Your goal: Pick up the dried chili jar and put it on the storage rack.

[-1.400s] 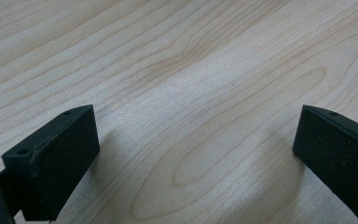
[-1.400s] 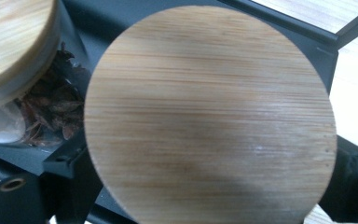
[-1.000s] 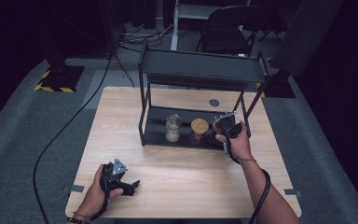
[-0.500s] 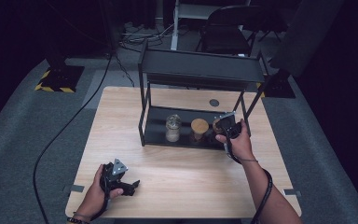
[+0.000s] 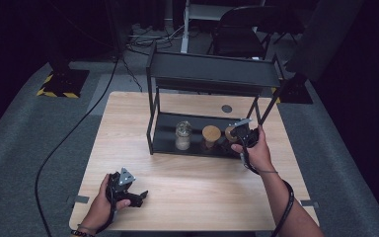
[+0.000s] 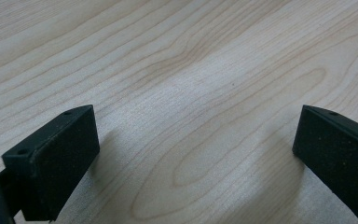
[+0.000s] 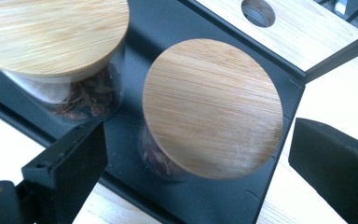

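Note:
A black two-tier shelf stands on the wooden table. Its lower tier holds a clear glass jar and a jar with a bamboo lid. My right gripper reaches in at the tier's right end. In the right gripper view a second bamboo-lidded jar with dark dried contents sits between the open right gripper, whose pads stand clear of it on both sides. The neighbouring lidded jar is at upper left. My left gripper rests near the table's front left. Bare wood lies between the open left gripper.
A round hole is set in the tabletop behind the shelf. The shelf's thin black posts frame the lower tier. A black cable trails off the table's left side over grey carpet. A dark chair stands behind.

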